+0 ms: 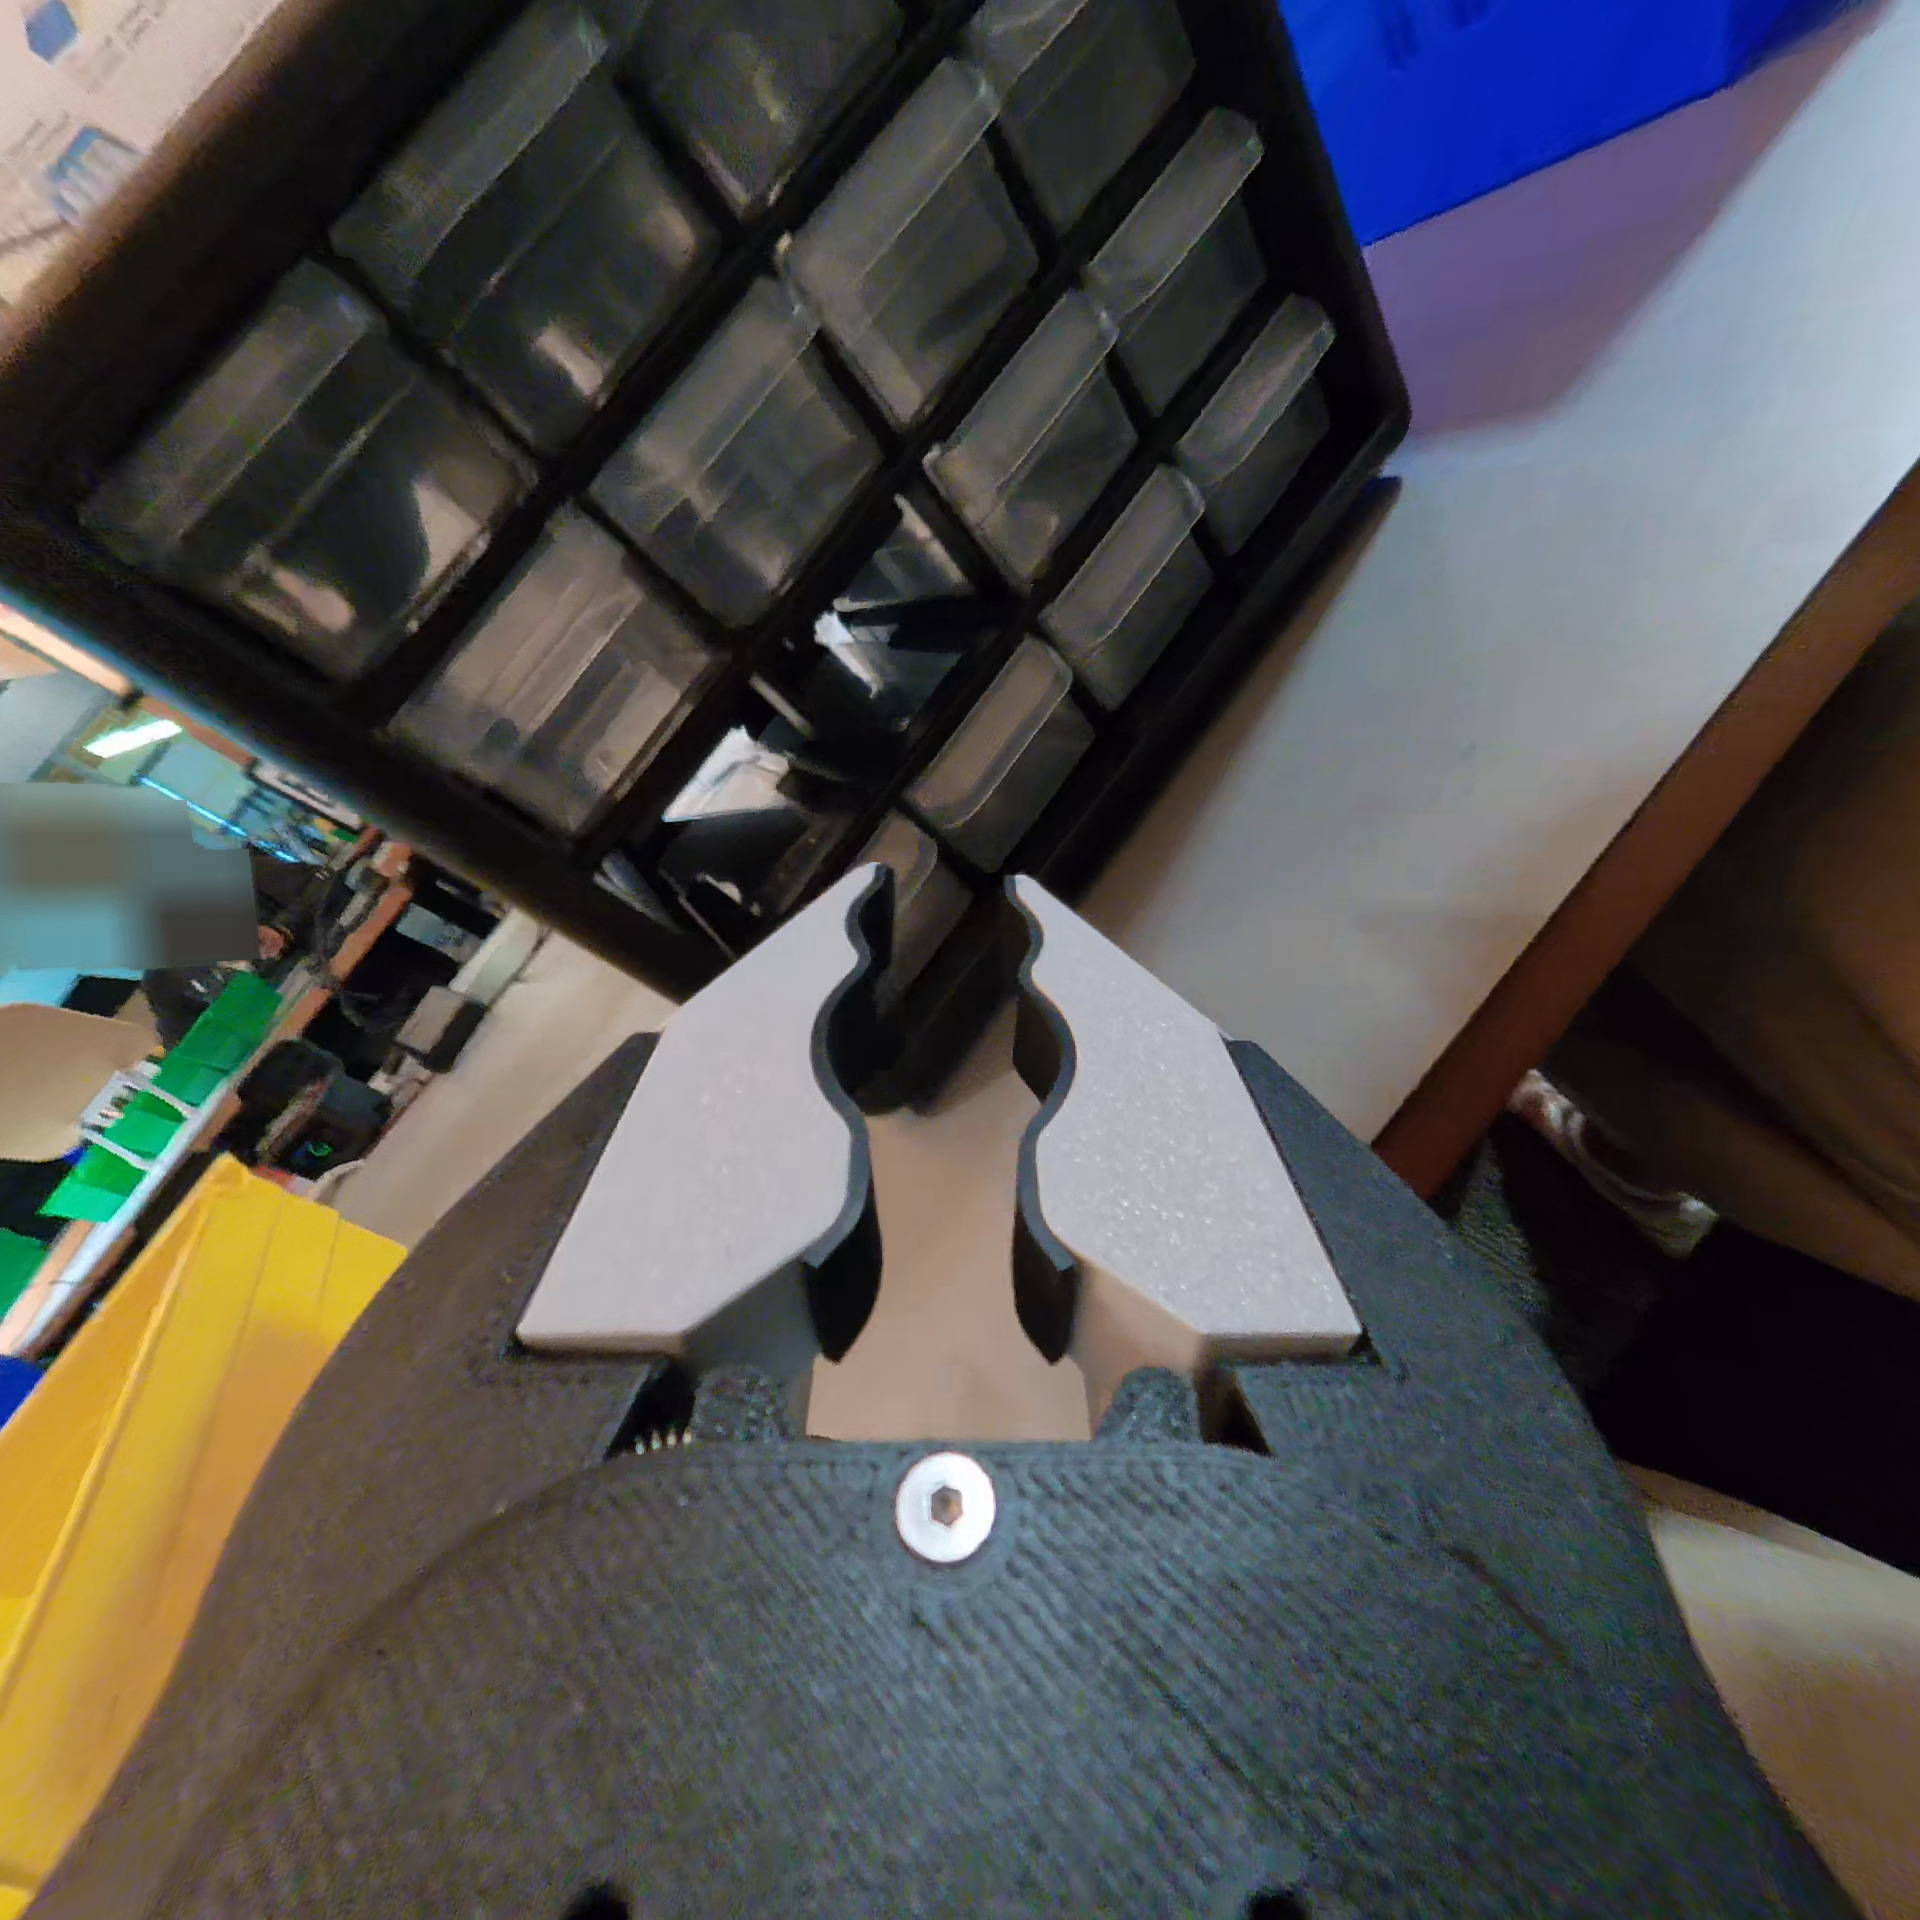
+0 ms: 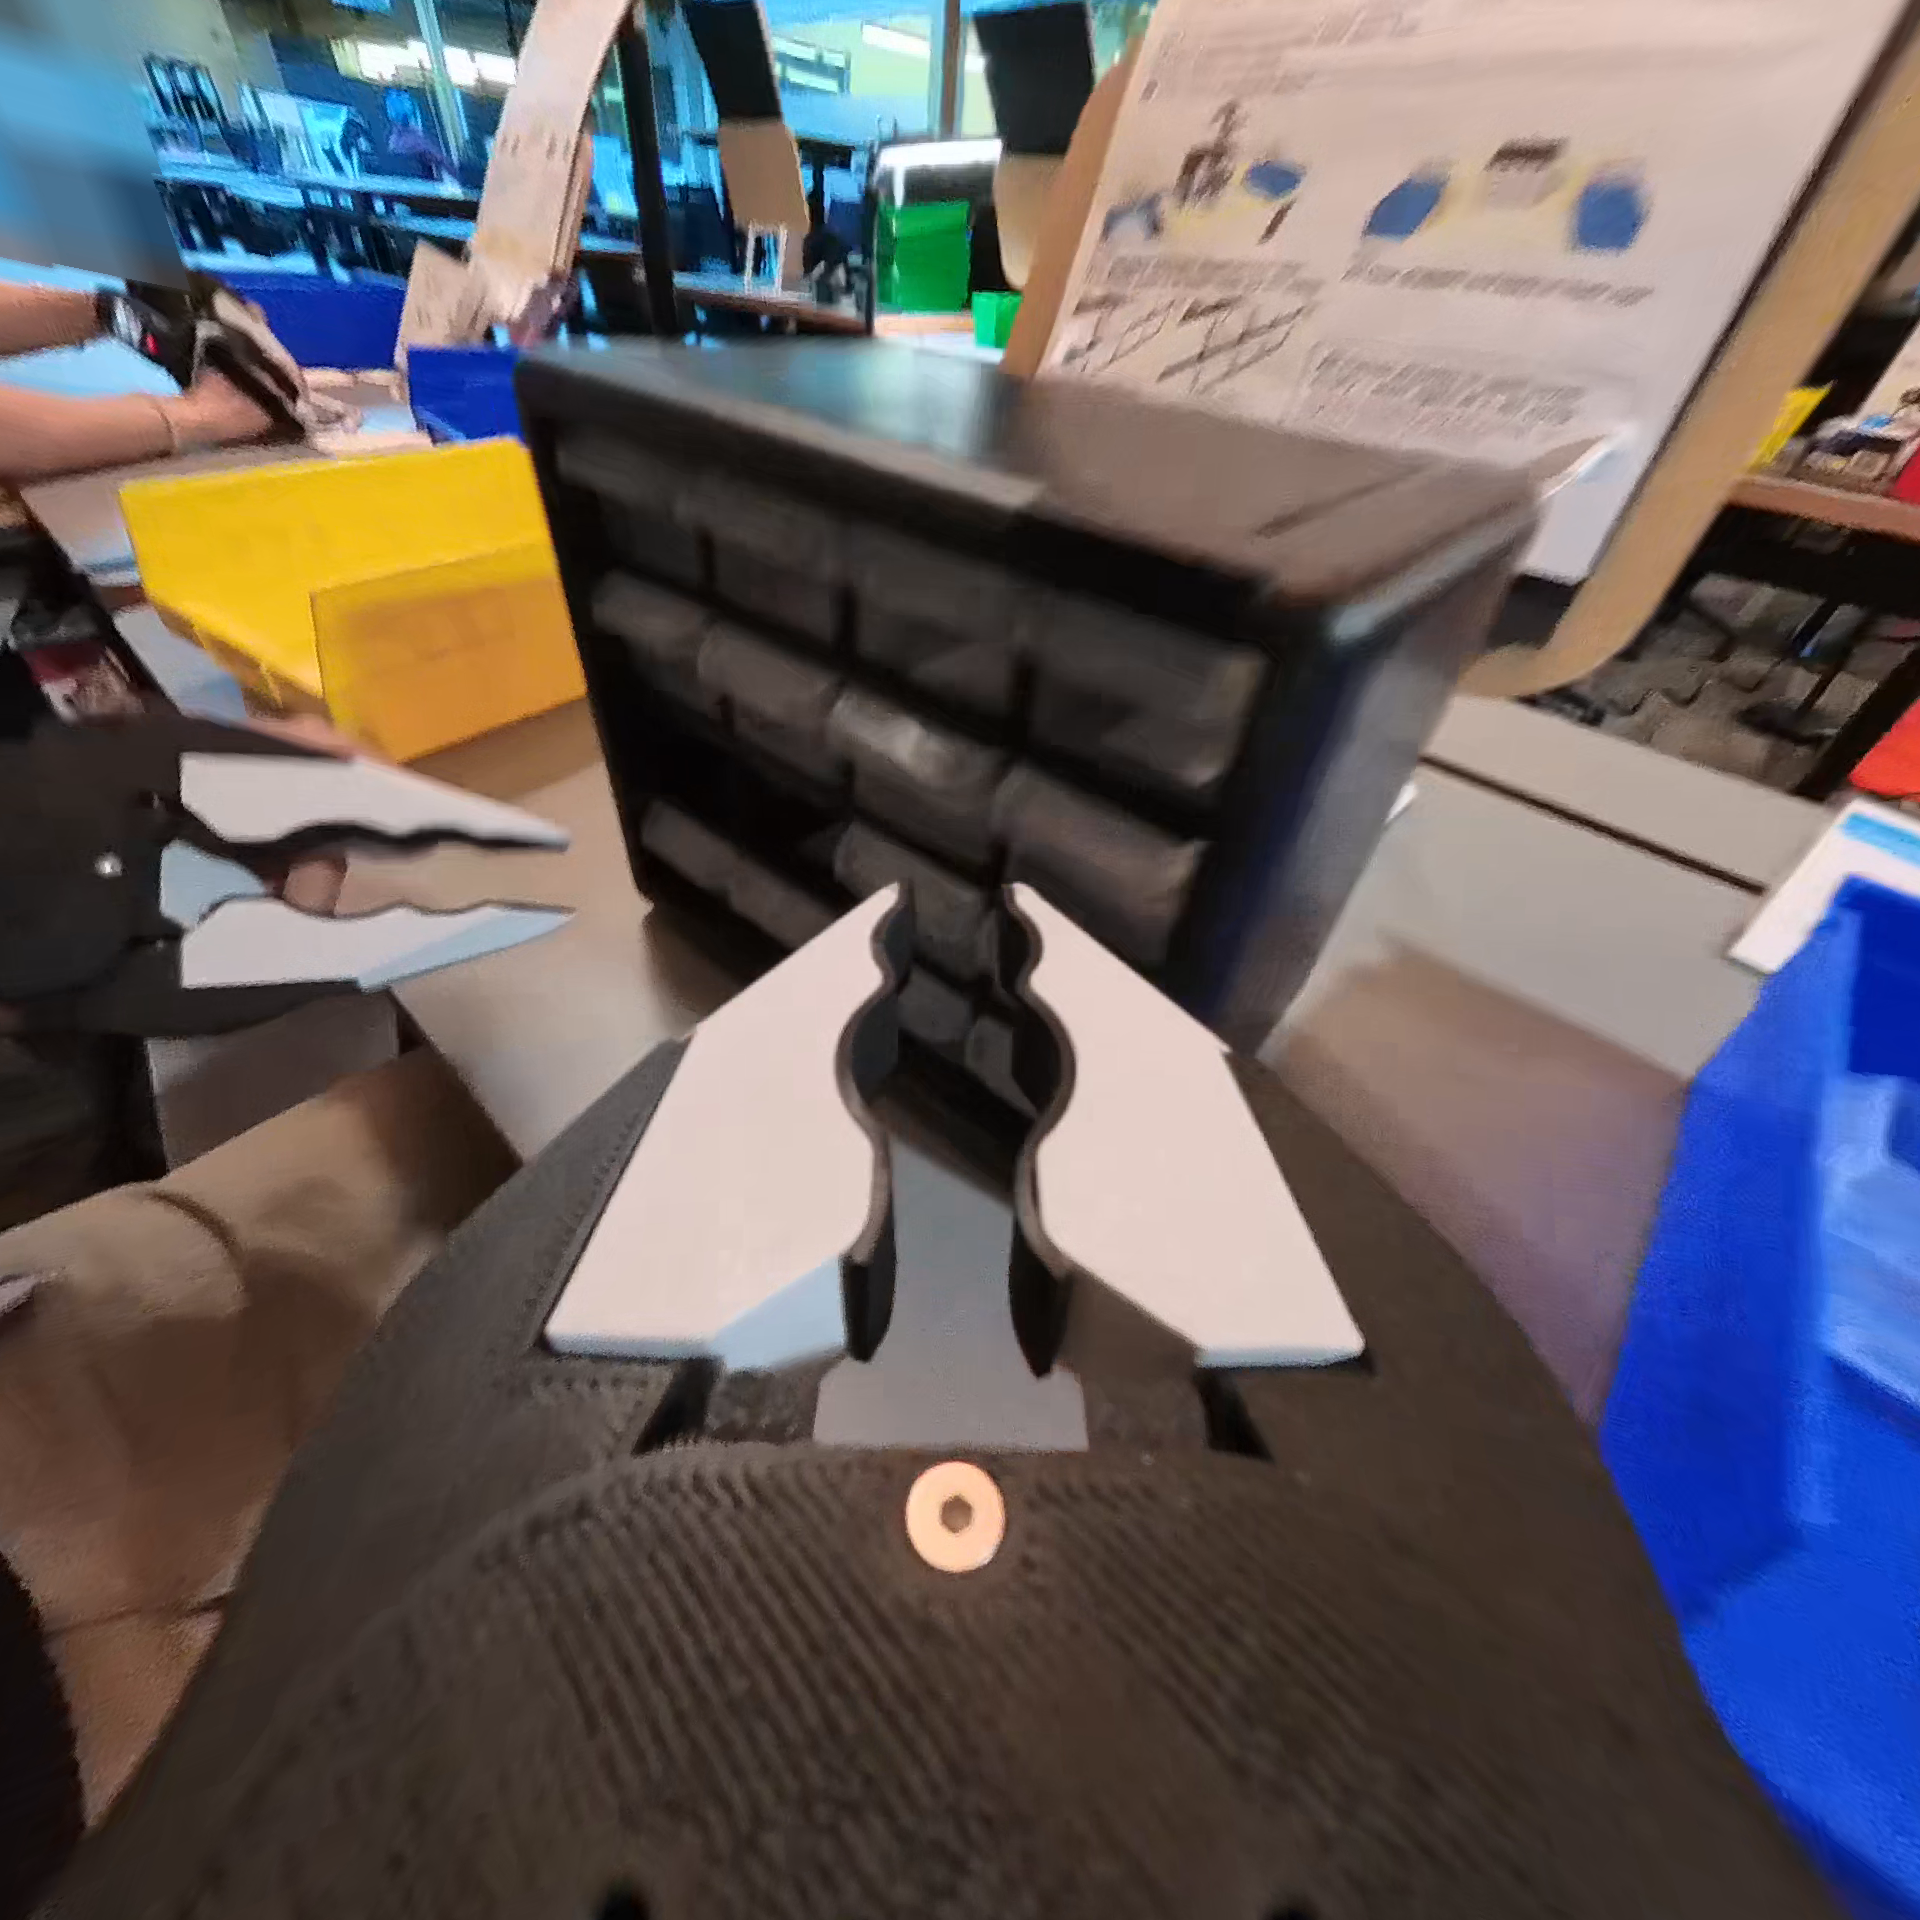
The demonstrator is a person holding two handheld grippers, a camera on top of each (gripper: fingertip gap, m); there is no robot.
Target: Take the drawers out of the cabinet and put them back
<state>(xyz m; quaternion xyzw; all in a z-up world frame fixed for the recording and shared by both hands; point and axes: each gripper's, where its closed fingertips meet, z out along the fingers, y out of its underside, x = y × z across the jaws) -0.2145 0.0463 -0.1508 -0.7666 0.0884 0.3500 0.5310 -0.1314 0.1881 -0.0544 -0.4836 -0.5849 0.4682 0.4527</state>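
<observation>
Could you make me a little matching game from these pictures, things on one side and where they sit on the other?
Things:
1. cabinet
2. yellow bin
3. blue bin
4. left gripper

Places, as the right wrist view shows them:
A. far right, near the camera
B. centre, on the table
C. left edge, fingers apart
D. left of the cabinet

Pairs: 1-B, 2-D, 3-A, 4-C
</observation>
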